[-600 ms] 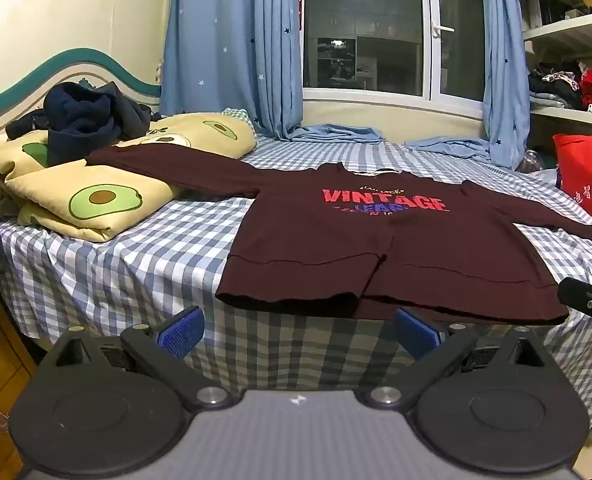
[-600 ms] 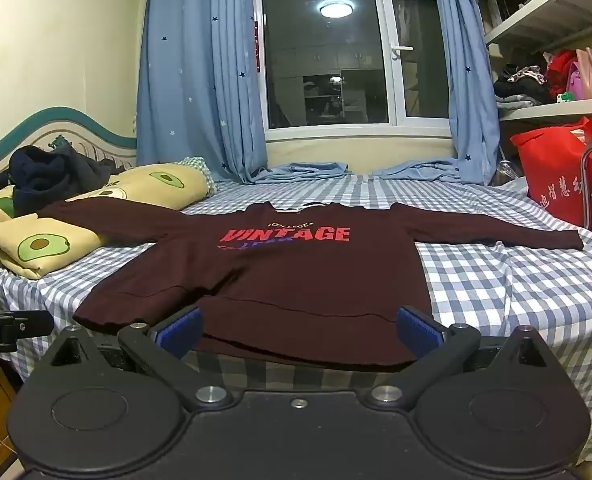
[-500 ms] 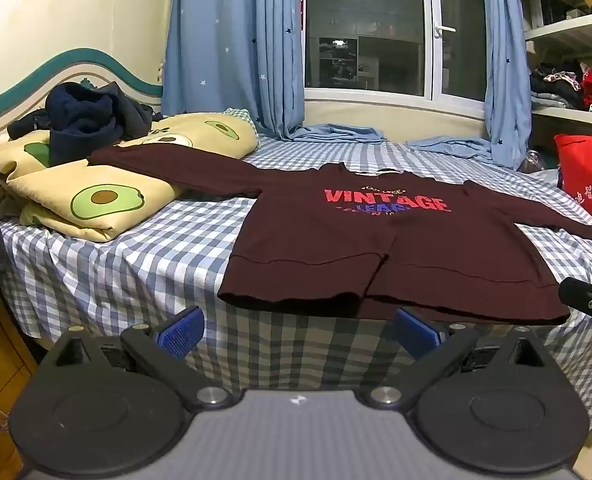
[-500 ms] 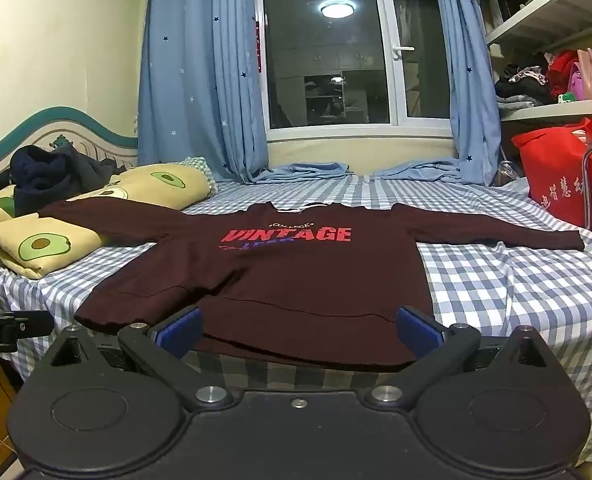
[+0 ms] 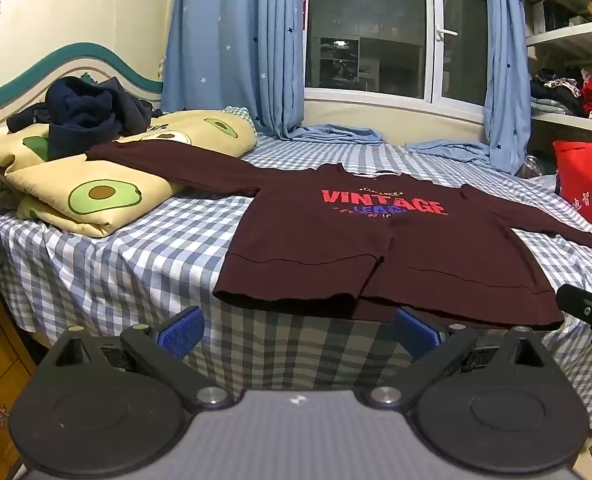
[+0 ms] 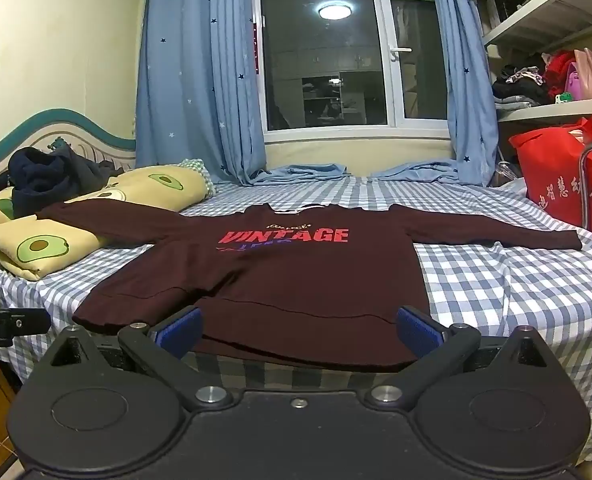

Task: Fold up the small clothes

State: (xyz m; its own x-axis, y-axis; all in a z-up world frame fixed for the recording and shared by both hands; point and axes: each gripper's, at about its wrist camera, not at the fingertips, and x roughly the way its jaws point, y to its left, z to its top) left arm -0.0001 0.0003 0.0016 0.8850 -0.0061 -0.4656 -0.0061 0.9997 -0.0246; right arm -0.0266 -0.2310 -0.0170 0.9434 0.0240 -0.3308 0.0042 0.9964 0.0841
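Shirt (image 5: 376,248) spread flat on bed (image 5: 144,252), front up, just ahead of both grippers. Left gripper (image 5: 296,330) spread wide, holding nothing, below hem. Right gripper (image 6: 296,330) likewise agape, pads at hem edge.

Dim warm light; ceiling lamp (image 6: 335,12) glare in window; fisheye-bent edges.

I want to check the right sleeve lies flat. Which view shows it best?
The right wrist view: the right sleeve stretches out whole over the bed. The left wrist view shows it foreshortened at the frame edge.
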